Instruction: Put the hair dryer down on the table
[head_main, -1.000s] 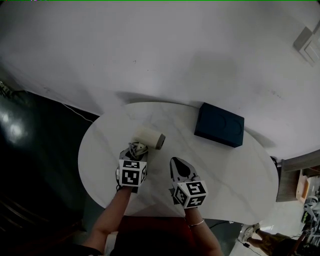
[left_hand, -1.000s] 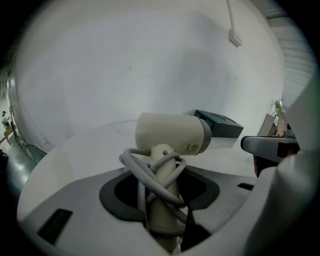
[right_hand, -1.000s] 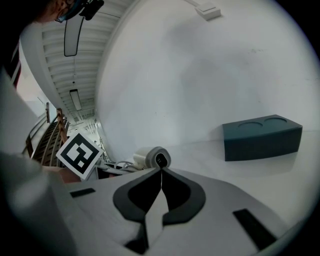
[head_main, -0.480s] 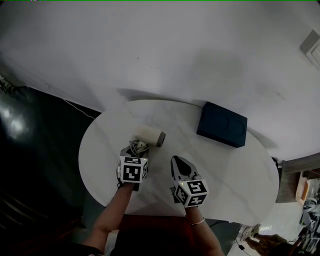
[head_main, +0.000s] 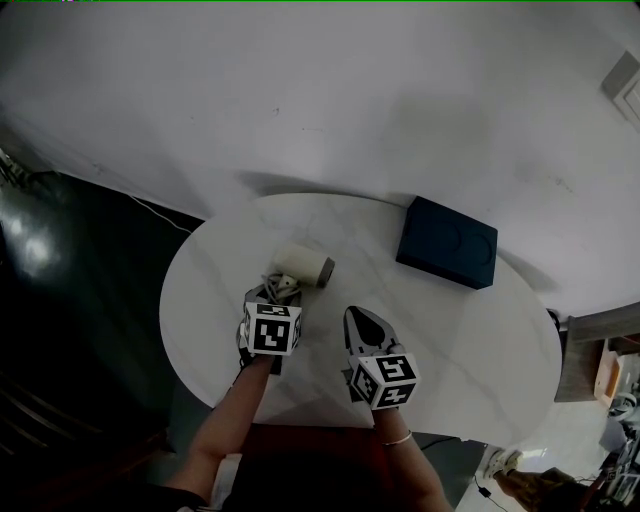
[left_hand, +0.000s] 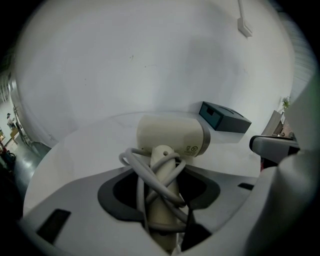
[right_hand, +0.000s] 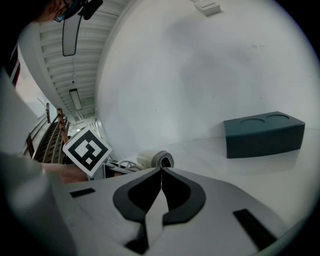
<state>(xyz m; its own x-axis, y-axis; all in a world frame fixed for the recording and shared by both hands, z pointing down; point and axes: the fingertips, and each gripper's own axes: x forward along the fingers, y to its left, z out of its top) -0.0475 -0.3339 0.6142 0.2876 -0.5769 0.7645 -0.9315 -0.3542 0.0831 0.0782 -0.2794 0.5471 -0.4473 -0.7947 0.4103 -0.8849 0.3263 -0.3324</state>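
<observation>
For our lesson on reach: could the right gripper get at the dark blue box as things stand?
Probably yes. The right gripper is shut and empty, only bare table lies between it and the dark blue box, and the hair dryer is off to the other side, held by the left gripper.

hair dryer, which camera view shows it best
The left gripper view: the hair dryer fills the middle, its cord-wrapped handle between the jaws. The head view shows it small, behind the left gripper; the right gripper view shows mainly its nozzle end.
</observation>
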